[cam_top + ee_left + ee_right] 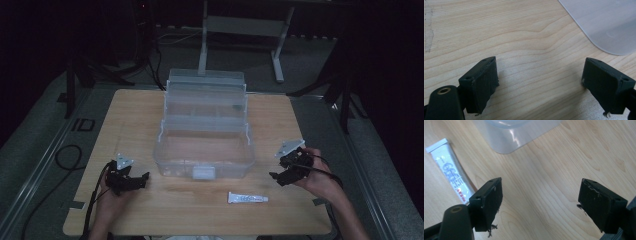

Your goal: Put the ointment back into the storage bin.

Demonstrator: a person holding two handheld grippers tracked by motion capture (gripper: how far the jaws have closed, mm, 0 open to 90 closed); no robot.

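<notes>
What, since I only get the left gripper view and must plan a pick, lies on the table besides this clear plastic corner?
Observer: A white tube lies in front of the box, apart from it.
Operator: That plastic is a box? Is it open?
Observer: Yes, open, with its trays stepped back.
Operator: Which gripper is nearer the tube?
Observer: The right gripper, its jaws open with nothing between them.
</notes>
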